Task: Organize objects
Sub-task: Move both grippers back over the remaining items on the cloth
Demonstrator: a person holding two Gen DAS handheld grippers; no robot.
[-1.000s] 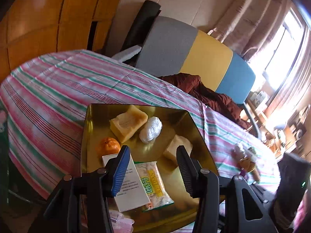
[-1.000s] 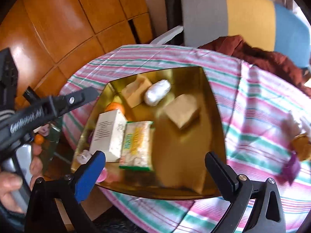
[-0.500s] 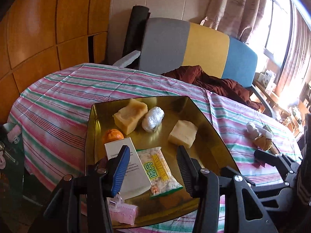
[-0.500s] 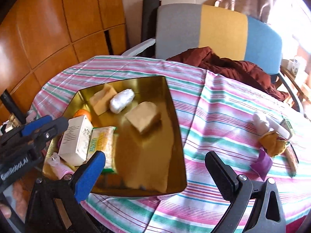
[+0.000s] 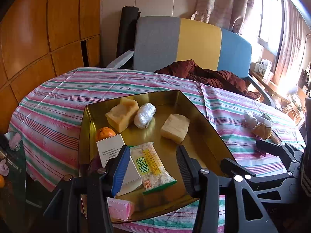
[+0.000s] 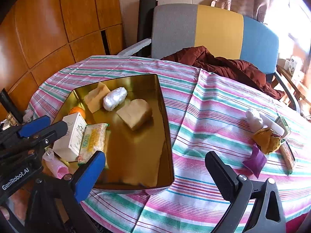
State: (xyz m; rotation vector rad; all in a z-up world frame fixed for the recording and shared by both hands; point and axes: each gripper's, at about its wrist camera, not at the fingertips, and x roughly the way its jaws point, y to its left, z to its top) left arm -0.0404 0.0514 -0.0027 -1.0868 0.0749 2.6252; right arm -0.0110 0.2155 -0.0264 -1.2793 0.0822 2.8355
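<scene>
A glossy gold metal tray (image 5: 85, 136) mirrors its load on a striped woven cloth covering the table (image 5: 48, 104), holding a shiny clear-plastic snack packet (image 5: 153, 165), a crinkled film-wrapped lump (image 5: 144, 114) and a matt white cardboard box (image 5: 112, 149), before polished wood panelling (image 5: 38, 29) at upper left.

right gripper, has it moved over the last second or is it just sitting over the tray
Yes. The right gripper has swung right: against the gold tray, its open jaws now straddle the tray's right edge and striped tablecloth rather than the tray itself.

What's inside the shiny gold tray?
The gold tray holds two tan blocks, a foil-wrapped lump, an orange, a white box, a snack packet and something pink, partly hidden.
</scene>
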